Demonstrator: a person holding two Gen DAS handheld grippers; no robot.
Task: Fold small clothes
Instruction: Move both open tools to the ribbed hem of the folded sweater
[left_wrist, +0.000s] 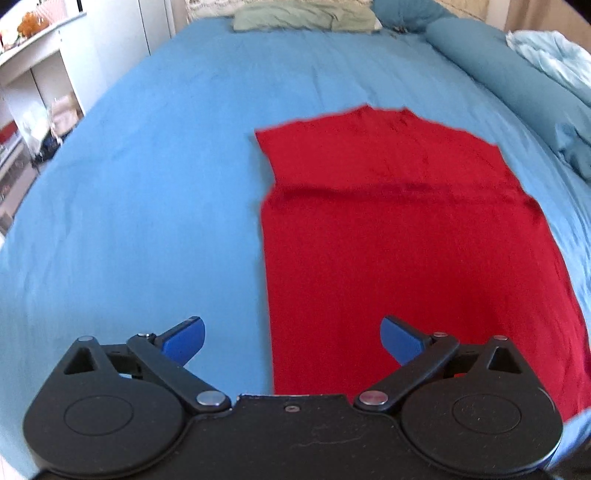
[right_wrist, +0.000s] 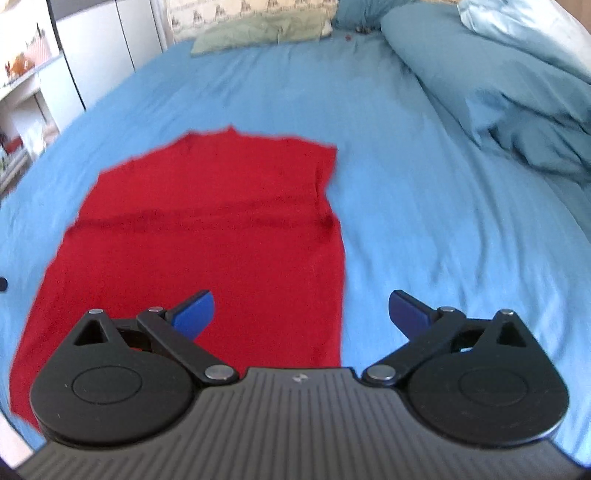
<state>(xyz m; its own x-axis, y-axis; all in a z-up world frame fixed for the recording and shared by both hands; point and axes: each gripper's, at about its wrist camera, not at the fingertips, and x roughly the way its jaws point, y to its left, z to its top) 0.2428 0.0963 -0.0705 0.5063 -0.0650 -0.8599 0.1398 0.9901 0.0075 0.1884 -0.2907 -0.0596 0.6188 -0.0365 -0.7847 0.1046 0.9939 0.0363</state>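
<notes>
Both tools spread, empty: red garment (left_wrist: 406, 240) runs lengthwise ahead, left tool (left_wrist: 291, 339) over its left edge, right tool (right_wrist: 301, 314) over its right edge.

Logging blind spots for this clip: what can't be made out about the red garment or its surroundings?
- Red garment, left wrist view: near hem hidden behind the left gripper.
- Right wrist view: its near edge hidden behind the right gripper.
- Both views: motion blur hides seams and fold layers.
- Shelf items, left wrist view: too small and blurred.

matt red cloth garment (left_wrist: 399, 236), smooth blue cotton sheet (left_wrist: 147, 184)
</notes>
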